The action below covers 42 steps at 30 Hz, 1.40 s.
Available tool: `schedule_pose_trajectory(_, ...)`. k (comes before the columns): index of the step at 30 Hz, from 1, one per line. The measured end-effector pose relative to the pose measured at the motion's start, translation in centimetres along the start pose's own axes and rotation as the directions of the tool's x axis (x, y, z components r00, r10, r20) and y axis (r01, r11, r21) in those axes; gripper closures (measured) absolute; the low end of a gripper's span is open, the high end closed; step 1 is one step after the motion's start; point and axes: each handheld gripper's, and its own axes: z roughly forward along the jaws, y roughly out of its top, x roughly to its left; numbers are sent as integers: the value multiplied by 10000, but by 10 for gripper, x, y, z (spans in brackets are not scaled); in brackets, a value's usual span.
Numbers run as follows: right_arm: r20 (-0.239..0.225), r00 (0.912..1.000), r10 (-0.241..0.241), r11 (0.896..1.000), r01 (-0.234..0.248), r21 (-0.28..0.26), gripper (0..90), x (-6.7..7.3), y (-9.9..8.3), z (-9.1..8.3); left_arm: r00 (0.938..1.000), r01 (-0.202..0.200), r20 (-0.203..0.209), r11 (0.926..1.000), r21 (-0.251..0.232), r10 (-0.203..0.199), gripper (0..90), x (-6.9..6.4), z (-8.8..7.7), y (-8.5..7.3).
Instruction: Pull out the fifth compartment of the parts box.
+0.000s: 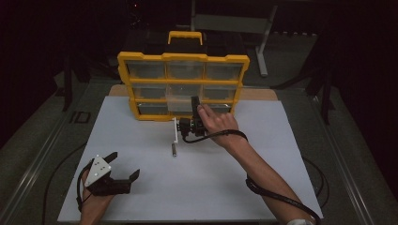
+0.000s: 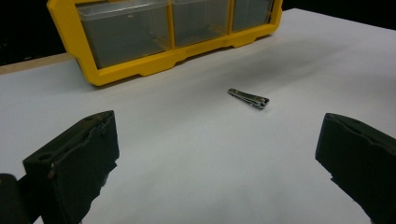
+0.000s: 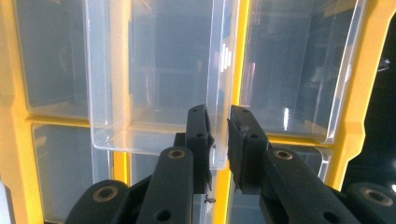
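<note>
While the right claw [image 3: 218, 140] clamps the clear plastic drawer's [image 3: 154, 93] thin side wall, the drawer looks light, slippery, brittle; left claw [image 1: 123, 165] stands apart, near-left on the worktop [image 1: 234, 187].

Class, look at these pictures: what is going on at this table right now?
A person works with two hand-held grippers. The right gripper is clamped on the side wall of a clear drawer pulled partly out of the yellow organizer. The left gripper rests open near the table's front edge. A nail clipper lies on the white surface between them.
</note>
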Motion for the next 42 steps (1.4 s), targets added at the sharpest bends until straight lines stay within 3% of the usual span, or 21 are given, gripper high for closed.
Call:
schedule_pose_trajectory(22, 2, 9999, -111, 9996, 111, -263, 788, 1, 0, -21, 10000, -16, -12, 10000, 20, 16, 2, 0, 0, 0)
schedule_pose_trajectory(42, -60, 9999, -122, 9992, 120, -378, 786, 2, -1, -30, 10000, -20, -6, 10000, 31, 20, 2, 0, 0, 0)
